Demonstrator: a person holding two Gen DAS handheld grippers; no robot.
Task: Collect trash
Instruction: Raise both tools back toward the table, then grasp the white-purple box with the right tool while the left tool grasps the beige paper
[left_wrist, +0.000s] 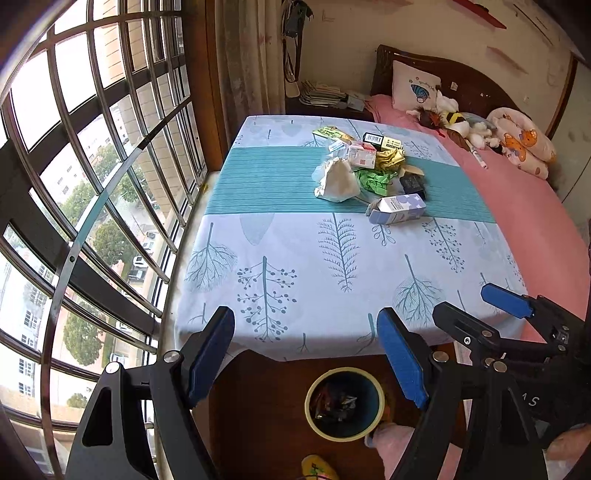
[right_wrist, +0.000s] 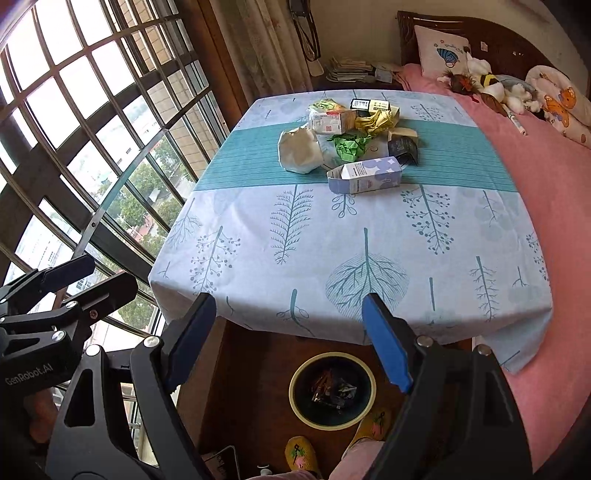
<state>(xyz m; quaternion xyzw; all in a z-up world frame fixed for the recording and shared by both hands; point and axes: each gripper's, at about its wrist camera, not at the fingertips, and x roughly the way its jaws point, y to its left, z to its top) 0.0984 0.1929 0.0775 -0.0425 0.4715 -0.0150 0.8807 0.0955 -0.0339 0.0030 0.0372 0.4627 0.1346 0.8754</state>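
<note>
I hold my left tool (left_wrist: 306, 350) and my right tool (right_wrist: 291, 339) spread wide with nothing between their blue pads, both above the near edge of the cloth-covered bed (right_wrist: 369, 258). The trash pile (right_wrist: 354, 140) lies far across it; the bin (right_wrist: 332, 391) stands on the floor below.
</note>
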